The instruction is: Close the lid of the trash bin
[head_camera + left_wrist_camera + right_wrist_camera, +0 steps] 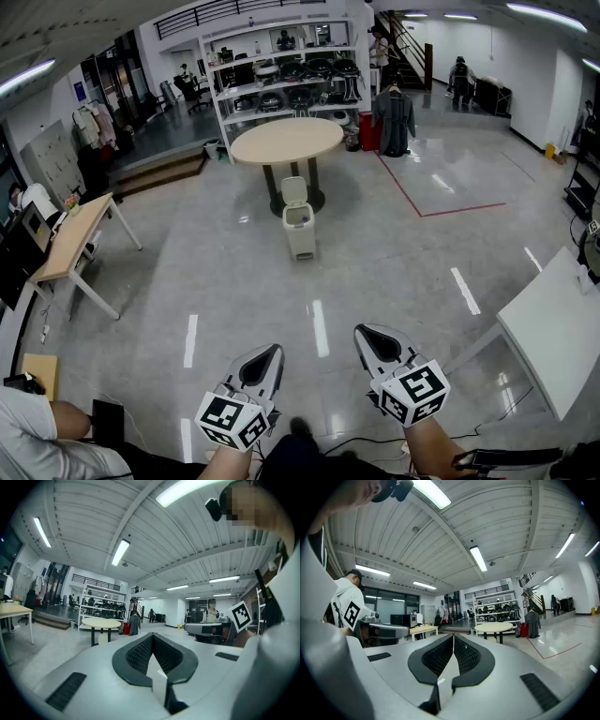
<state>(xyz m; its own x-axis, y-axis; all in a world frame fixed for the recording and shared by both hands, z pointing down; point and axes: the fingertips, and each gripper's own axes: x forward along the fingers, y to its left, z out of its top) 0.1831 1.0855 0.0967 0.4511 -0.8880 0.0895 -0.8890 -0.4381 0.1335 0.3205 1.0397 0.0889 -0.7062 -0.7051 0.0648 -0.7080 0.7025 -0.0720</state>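
Hovering low, left hand-held gripper point(271, 350) and right hand-held gripper point(362, 331) point forward, jaws together, empty.

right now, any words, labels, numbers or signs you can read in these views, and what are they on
No readable text in any view.
blue sign on the far wall: too small to read.
marker cube on the left tool: black-and-white square pattern, no letters.
Cube on the right tool: the same kind of pattern, no letters.
trash bin: no label visible.
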